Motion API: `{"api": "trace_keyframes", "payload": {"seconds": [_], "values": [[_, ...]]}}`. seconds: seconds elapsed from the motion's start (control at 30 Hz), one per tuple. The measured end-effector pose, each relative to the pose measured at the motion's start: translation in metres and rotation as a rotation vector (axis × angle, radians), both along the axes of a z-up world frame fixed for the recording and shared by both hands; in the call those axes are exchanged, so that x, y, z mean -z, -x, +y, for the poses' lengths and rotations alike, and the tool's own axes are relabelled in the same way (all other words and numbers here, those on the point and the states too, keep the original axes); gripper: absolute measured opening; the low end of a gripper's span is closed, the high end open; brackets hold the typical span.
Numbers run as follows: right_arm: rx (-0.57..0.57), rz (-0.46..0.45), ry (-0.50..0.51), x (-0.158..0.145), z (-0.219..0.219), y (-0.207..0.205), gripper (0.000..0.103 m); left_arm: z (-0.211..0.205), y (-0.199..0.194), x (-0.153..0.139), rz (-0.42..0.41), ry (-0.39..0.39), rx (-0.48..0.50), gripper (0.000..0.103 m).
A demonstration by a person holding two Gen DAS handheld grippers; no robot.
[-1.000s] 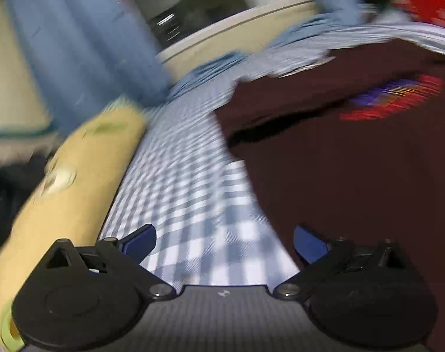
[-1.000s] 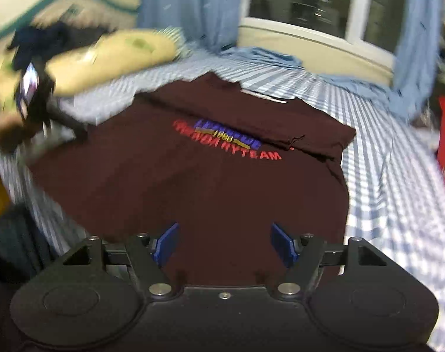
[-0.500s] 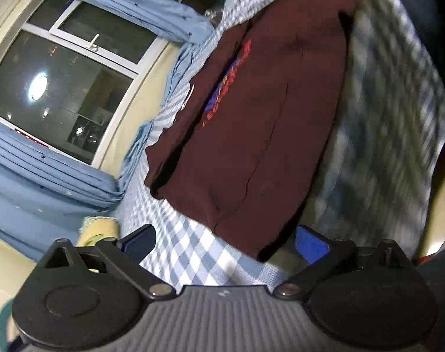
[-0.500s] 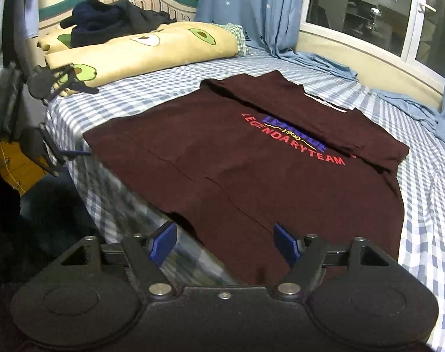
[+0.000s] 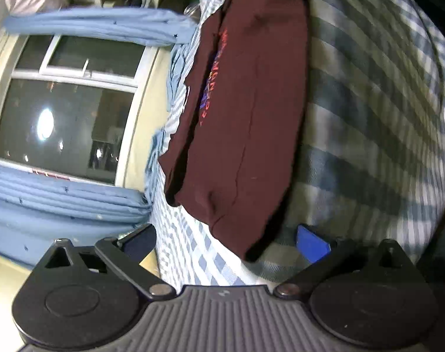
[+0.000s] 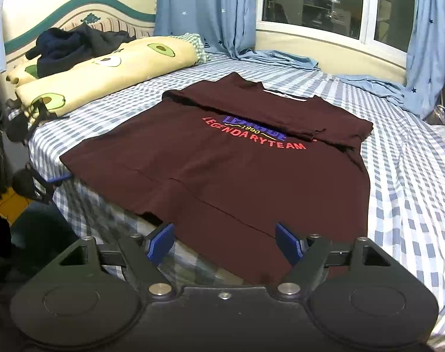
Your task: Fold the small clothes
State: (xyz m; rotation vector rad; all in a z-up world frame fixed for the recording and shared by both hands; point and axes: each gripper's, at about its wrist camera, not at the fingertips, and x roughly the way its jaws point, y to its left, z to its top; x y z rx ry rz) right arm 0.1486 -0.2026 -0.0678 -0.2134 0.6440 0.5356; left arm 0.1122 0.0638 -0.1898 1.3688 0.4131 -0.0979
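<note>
Dark maroon T-shirt (image 6: 222, 170) lies spread flat on the bed, on a blue-and-white checked sheet (image 6: 404, 193), print side up, sleeves folded in across the chest near the neck. Its bottom hem runs along the near edge of the bed, and the near corner hangs a little over that edge.

Right tongs (image 6: 226, 243) hover just in front of the hem, w/ the blue pads wide apart and nothing between them but air over the cloth; jaws have just been opening a bit further. No grip on the shirt.

Left tongs (image 5: 225, 242) are rolled on their side at the bed's left edge, also wide open and empty. In the left wrist view the shirt's hem corner (image 5: 243, 234) sits near the gap between the pads, not pinched. In the right wrist view the left tongs (image 6: 39, 152) show at far left, by the shirt's left hem corner, one pad just beside the sheet edge.

Open room: bare sheet to the right of the shirt and a strip beyond the neck up to the curtains (image 6: 205, 14) under the window (image 6: 313, 0). Left of the shirt, a narrow strip of sheet, then an avocado-print pillow (image 6: 105, 73) w/ dark clothes (image 6: 70, 47) piled on top, against the headboard (image 6: 84, 17).
</note>
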Motion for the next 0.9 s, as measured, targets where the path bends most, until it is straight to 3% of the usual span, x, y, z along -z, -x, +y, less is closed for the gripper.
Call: {"api": "trace_keyframes", "payload": {"seconds": [0.17,0.27,0.33,0.43,0.53,0.6,0.63,0.7,0.73,0.83,0.9], "values": [[0.007,-0.016,-0.013,-0.002,-0.003,0.006,0.078,-0.003,0.004,-0.009,-0.092,-0.001,-0.014,0.103],[0.012,-0.005,-0.030,-0.001,-0.004,0.004,0.078,-0.003,-0.007,-0.006,-0.065,-0.030,-0.027,0.103],[0.008,-0.009,-0.032,0.000,-0.004,0.003,0.078,-0.006,-0.010,-0.002,-0.103,-0.051,0.015,0.103],[0.002,-0.019,-0.035,-0.002,-0.003,0.004,0.078,-0.021,-0.019,-0.008,-0.113,0.030,0.035,0.102],[0.013,-0.022,-0.039,-0.002,-0.005,0.005,0.078,-0.042,-0.032,-0.002,-0.128,0.042,0.073,0.100],[0.027,-0.024,-0.051,-0.003,-0.007,0.004,0.078,-0.059,-0.042,0.001,-0.130,0.066,0.083,0.092],[0.036,-0.023,-0.061,-0.003,-0.008,0.004,0.078,-0.064,-0.047,0.002,-0.122,0.084,0.087,0.082],[0.052,-0.025,-0.062,-0.003,-0.010,0.004,0.078,-0.066,-0.054,0.003,-0.057,0.111,0.087,0.047],[0.056,-0.027,-0.056,-0.003,-0.010,0.004,0.078,-0.064,-0.059,0.001,0.000,0.123,0.070,0.024],[0.063,-0.046,-0.001,-0.005,-0.011,0.008,0.078,-0.053,-0.064,-0.020,0.042,0.195,0.069,0.018],[0.064,-0.075,0.092,-0.002,-0.010,0.011,0.079,-0.048,-0.074,-0.047,0.045,0.283,0.064,0.018]]}}
